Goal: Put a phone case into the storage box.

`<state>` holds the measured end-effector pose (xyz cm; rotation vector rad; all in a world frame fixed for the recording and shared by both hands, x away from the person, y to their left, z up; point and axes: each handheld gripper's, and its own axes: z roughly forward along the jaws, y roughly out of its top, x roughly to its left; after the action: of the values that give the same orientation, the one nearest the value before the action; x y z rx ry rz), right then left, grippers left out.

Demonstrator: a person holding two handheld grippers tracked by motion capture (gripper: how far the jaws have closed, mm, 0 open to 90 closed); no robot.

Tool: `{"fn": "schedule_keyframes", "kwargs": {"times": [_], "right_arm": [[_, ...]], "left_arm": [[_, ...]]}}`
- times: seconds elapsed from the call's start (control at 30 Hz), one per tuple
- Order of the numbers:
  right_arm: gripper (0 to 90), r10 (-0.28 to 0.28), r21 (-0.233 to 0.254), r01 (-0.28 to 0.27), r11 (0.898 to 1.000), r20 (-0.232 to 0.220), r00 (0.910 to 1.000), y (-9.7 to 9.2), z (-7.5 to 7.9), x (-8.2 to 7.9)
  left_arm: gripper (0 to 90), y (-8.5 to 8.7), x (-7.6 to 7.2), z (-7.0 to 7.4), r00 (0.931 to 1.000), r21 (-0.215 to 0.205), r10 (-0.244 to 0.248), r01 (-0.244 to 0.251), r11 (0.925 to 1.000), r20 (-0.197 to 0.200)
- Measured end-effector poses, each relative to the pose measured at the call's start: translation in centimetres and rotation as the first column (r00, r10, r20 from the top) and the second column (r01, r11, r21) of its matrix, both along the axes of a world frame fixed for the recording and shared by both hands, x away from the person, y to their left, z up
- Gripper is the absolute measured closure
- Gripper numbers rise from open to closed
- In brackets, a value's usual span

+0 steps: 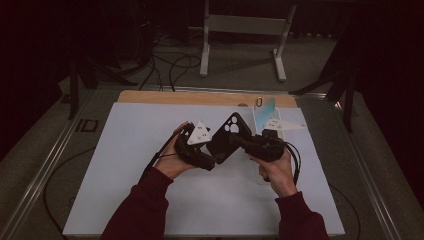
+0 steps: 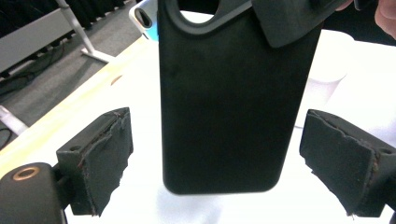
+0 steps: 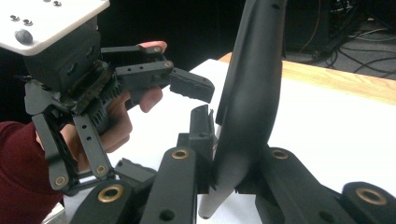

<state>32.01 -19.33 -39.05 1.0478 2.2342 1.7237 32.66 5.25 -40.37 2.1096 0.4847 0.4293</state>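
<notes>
I can read no words, brand names, numbers or signs anywhere here. The black phone case in front of me is plain and unmarked, the grey three-cornered plate on my left gripper carries only small dots, and the white table sheet is blank

White mat — light phone.

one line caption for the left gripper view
Black phone case hanging between the open left tool pads above the white table.
</notes>
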Motion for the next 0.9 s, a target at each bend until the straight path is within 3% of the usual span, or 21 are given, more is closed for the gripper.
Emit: {"fn": "schedule_keyframes", "kwargs": {"times": [0.43,0.9], "right_arm": [[81.6,0.010,-0.030,-0.009,1.000,0.023,0.9997,-0.8,0.6,-0.1],[81.5,0.075,-0.044,-0.072,0.996,0.066,0.9950,-0.8,1.6,-0.6]], "left_arm": [[0.2,0.4,0.5,-0.2,0.9982,0.005,-0.020,0.020,0.9998,-0.057],[2.5,0.7,0.7,-0.4,0.9940,-0.014,-0.047,0.046,0.9988,-0.099]]}}
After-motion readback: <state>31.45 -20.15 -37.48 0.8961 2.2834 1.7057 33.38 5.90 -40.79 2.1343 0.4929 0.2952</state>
